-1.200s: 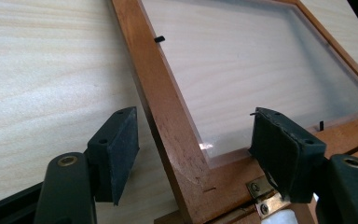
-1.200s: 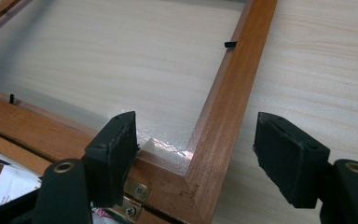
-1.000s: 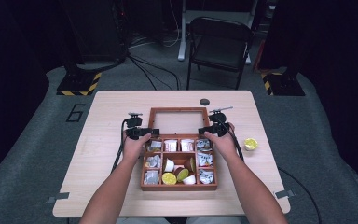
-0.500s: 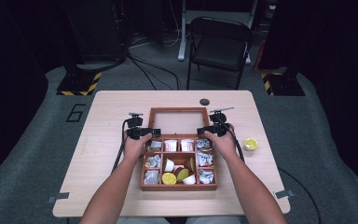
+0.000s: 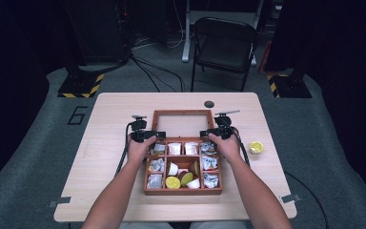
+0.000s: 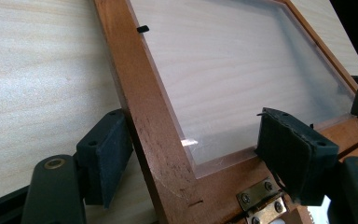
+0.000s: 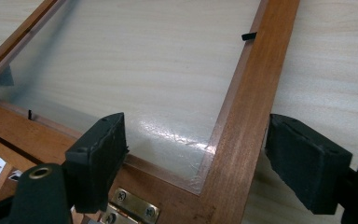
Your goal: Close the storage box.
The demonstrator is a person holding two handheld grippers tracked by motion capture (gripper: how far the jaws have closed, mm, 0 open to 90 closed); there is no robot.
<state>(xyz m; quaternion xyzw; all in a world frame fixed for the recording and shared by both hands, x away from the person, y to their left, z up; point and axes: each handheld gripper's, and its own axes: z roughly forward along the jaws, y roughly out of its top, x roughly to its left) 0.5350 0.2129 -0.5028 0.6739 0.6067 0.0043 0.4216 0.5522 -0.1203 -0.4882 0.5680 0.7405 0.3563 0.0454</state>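
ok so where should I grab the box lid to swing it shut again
Grip the lid by its wooden side rails, probably one gripper per side from outside, near the hinges or further out. It lies open flat on the table; the rails are narrow enough for the jaws, the clear pane isn't. Left gripper and right gripper, jaws just opening, already straddle them.

Both forearms come in from the bottom of the high view, angled slightly inward, each hand wrapped around its tool. The left gripper (image 5: pixel 145 135) and the right gripper (image 5: pixel 215 132) sit level with each other, well apart, pointing away from the person. Jaws on both have just been opening, and in the gripper views the pads (image 6: pixel 106 154) stand spread with gaps either side.
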